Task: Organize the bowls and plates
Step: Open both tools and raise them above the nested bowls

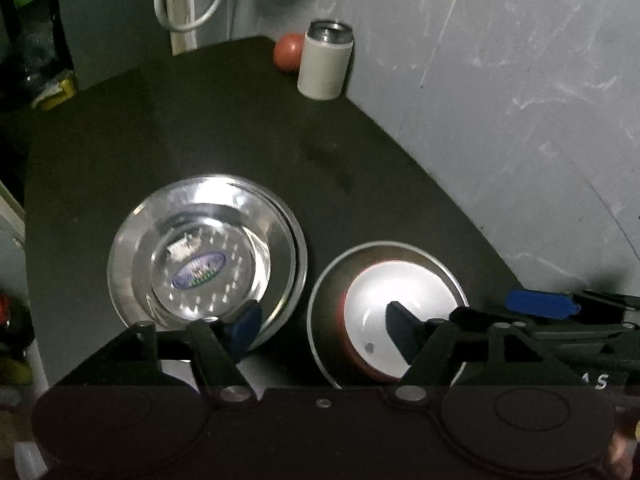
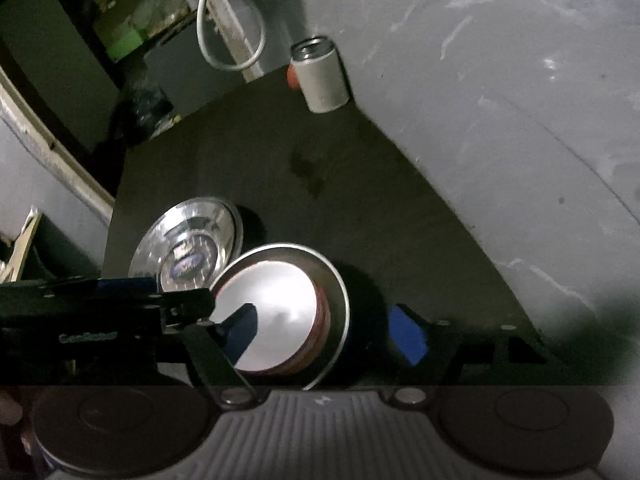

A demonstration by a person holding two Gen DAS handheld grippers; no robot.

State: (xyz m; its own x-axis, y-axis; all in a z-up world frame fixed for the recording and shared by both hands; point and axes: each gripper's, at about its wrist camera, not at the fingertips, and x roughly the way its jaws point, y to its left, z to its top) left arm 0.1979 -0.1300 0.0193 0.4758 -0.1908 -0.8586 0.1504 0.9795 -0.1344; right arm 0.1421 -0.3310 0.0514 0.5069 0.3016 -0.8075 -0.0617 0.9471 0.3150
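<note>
On the black table (image 1: 208, 120) stand stacked steel bowls (image 1: 204, 256) with a blue sticker in the middle. Right beside them is a steel bowl (image 1: 320, 300) holding a white dish with a red rim (image 1: 396, 304). My left gripper (image 1: 322, 330) is open, one finger over the stack's near rim and the other over the white dish. My right gripper (image 2: 324, 334) is open too, and it straddles the steel bowl (image 2: 338, 292): its left finger is over the white dish (image 2: 280, 312), its blue pad outside to the right. The stacked bowls (image 2: 188, 240) lie further left.
A white cylindrical cup with a steel rim (image 1: 326, 64) and a red ball (image 1: 288, 51) sit at the table's far corner by the grey wall (image 1: 500, 100). A white cable loop (image 1: 188, 0) hangs behind. Clutter lies off the table's left edge.
</note>
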